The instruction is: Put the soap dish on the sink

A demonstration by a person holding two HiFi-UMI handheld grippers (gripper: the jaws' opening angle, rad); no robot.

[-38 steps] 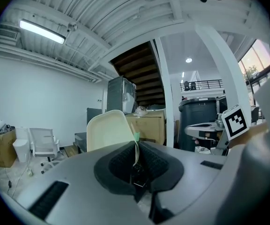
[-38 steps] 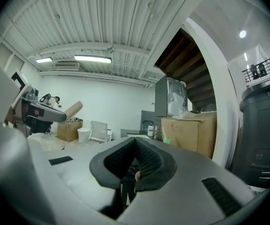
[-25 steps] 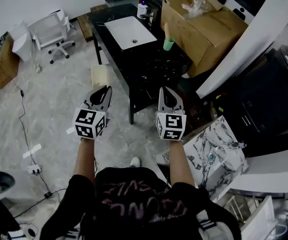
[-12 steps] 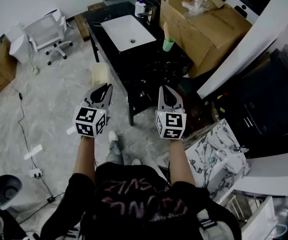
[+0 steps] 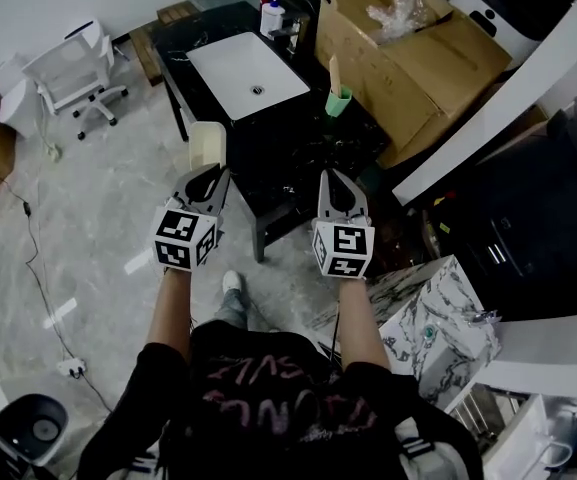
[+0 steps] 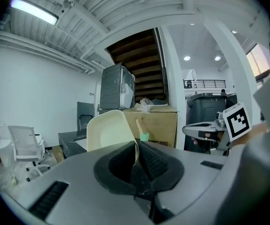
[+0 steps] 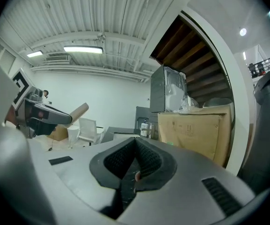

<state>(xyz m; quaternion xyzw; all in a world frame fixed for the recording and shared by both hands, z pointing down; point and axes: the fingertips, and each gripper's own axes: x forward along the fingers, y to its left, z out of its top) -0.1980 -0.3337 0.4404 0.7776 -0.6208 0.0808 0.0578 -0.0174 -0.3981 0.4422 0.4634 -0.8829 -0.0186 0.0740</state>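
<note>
Head view shows the left gripper (image 5: 206, 180) and right gripper (image 5: 335, 184) held side by side short of the black worktop (image 5: 298, 143), which carries the white sink (image 5: 246, 63). From this height the jaws of both are too small to read, and the soap dish (image 5: 206, 146) is only a cream shape sticking out past the left gripper, over the floor just beside the worktop's edge and well apart from the sink.

Left gripper view settles it: the jaws of the left gripper (image 6: 135, 146) pinch the soap dish (image 6: 107, 131) by its thin rim, the dish standing upright above them and hiding part of the worktop behind. A green cup (image 6: 144, 136) peeps out beside it, before the cardboard box (image 6: 159, 123).

Right gripper view shows the right gripper (image 7: 135, 145) with jaws pressed together and nothing between them; the sink is hard to make out there.
</note>
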